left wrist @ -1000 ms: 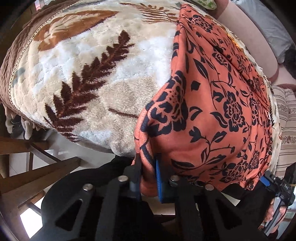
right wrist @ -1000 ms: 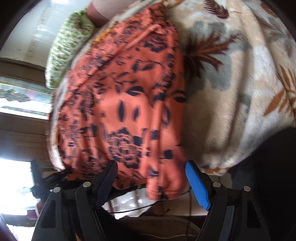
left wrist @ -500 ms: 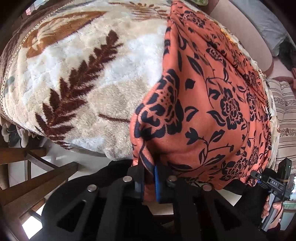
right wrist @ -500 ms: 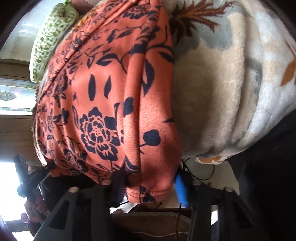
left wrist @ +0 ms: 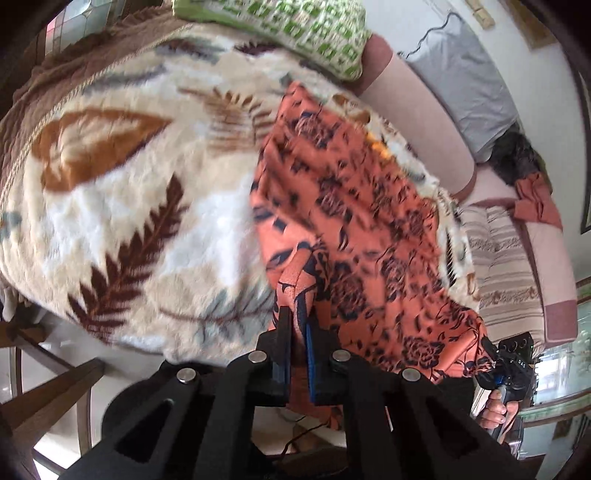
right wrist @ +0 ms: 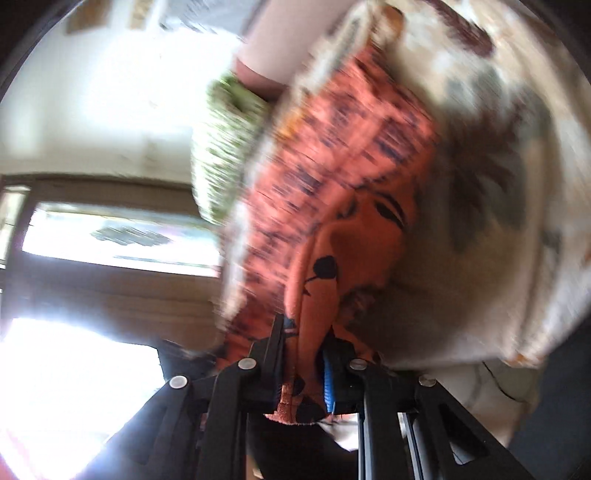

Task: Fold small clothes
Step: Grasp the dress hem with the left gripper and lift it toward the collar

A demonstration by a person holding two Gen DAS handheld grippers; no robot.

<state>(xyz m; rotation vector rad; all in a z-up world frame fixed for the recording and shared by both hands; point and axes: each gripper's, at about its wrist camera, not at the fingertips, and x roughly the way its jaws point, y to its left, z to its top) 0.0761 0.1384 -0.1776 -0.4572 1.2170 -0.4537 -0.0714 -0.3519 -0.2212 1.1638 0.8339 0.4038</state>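
Over at nine o'clock in the left wrist view the plush leaf-print blanket point(left wrist: 122, 206) covers the bed, and the orange floral garment point(left wrist: 362, 236) lies across it from about twelve o'clock down to five, its near edge hanging off the side of the bed. At six o'clock the left gripper point(left wrist: 298, 332) has its fingers clamped tight on one near corner of that cloth, a fold of fabric rising out of the pinch. Far out at four o'clock a hand holds the right gripper point(left wrist: 508, 365) at the garment's other near corner. In the right wrist view, badly smeared, the right gripper point(right wrist: 303, 354) has just been closing, and a bunched wad of the orange cloth sits between the fingers point(right wrist: 328, 373), its hem poking out below; it looks gripped, pads against fabric. So both near corners are caught and no fold is laid yet, as far as I can judge: the garment seems spread in a single layer, and carrying that edge over toward twelve o'clock, then any further folds, is all left to do. A green-checked cushion point(left wrist: 295, 33) sits at twelve o'clock. Containers? None in either view, no basket or bin for finished pieces.
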